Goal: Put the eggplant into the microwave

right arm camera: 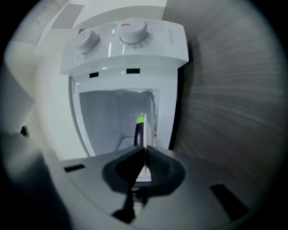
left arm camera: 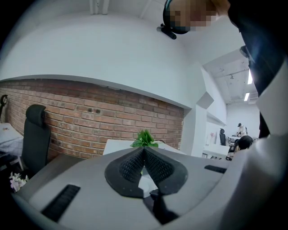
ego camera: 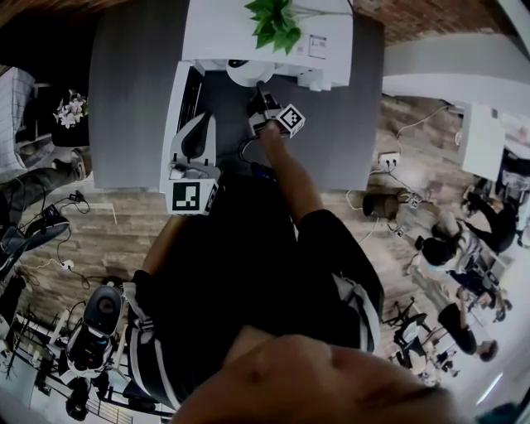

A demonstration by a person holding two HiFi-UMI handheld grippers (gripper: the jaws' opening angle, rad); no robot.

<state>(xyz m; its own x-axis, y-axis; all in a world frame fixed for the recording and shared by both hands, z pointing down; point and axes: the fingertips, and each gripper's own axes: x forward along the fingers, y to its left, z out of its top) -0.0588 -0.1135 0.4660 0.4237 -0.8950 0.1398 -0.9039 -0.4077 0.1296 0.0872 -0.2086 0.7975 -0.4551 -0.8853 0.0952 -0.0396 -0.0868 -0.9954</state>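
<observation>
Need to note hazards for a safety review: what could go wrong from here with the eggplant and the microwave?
1. The right gripper, fingers shut, points into the open microwave with the eggplant in line beyond it; a careless move could knock it.
2. The left gripper hangs beside the open door; bumping it might swing the door onto the right arm.
3. A jolt to the microwave could topple the plant on top.

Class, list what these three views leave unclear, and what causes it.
- eggplant: right gripper view, small, blurred, lower end behind the right claw.
- microwave inside: head view, mostly hidden by its own top.
- dial markings: right gripper view, blurred.
- microwave front: left gripper view, behind the left claw.
</observation>
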